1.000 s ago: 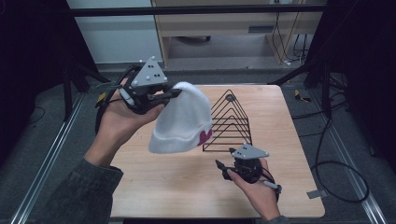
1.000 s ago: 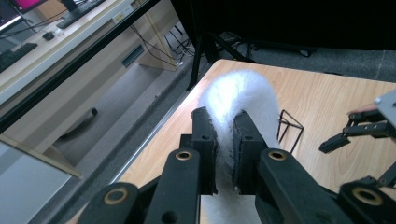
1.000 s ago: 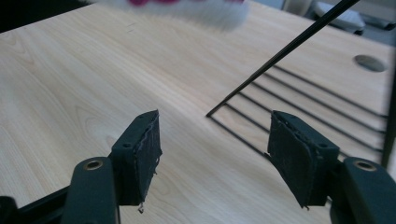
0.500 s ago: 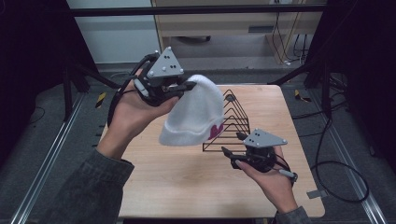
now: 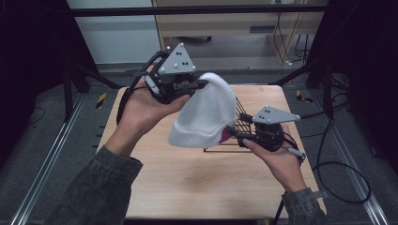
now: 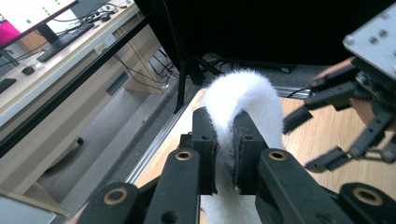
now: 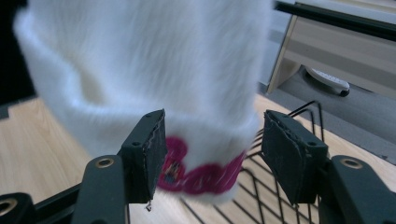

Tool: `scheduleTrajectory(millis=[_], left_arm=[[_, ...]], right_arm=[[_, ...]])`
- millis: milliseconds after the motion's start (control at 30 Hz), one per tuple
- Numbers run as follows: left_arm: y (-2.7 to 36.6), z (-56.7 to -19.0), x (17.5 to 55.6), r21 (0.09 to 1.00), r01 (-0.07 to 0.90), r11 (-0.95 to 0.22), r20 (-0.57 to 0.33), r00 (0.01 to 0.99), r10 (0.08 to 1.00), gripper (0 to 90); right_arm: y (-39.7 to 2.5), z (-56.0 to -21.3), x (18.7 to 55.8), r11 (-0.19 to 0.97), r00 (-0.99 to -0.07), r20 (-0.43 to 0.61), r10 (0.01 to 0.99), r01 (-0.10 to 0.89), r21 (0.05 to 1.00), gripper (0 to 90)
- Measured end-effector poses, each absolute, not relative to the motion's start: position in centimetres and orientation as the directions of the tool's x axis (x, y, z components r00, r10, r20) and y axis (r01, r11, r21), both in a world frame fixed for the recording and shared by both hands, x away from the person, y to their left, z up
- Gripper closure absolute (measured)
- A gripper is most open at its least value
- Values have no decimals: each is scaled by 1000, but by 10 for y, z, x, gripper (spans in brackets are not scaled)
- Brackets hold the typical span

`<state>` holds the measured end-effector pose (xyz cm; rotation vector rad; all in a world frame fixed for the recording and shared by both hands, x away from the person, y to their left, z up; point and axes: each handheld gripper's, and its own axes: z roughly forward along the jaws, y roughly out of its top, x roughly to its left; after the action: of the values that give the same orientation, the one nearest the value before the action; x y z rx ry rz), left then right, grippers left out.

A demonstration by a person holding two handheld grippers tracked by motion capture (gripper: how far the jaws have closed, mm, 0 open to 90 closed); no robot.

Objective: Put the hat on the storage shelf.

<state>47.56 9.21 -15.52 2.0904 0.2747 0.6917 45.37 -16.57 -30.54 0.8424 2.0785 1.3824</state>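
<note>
Left gripper (image 6: pixel 225 140) pinching white hat (image 5: pixel 206 112), lifted; right gripper (image 7: pixel 212 154) spread at brim; we judge rack (image 5: pixel 244 123) placement remains.

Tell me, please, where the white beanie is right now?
In the high view the white beanie hangs above the table's middle, its top pinched in the left gripper, its hem in front of the black wire rack and by the open right gripper.

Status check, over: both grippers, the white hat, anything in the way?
Left gripper shut on white hat, held above the table. Right gripper open at the hat's pink-trimmed rim. Black wire rack close behind it.
</note>
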Motion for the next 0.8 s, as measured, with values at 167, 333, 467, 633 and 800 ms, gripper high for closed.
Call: scheduleTrajectory(millis=[167,333,467,633,800], left_arm=[[90,-155,476,811,-69,-581,373,826,422,821],[89,-156,480,824,-62,-563,354,833,426,821],[90,-155,483,832,-61,-552,347,833,431,821],[90,-155,486,836,-58,-545,346,828,442,820],[92,-153,492,851,-53,-522,337,819,465,821]], right_arm=[[-168,-297,460,259,-672,-45,739,221,940,391],[-164,-297,470,240,-670,-26,742,229,943,418],[-157,-302,481,271,-693,-22,721,253,929,520],[-156,-303,486,281,-692,-30,721,252,926,735],[-162,-294,486,293,-676,-58,734,239,926,806]])
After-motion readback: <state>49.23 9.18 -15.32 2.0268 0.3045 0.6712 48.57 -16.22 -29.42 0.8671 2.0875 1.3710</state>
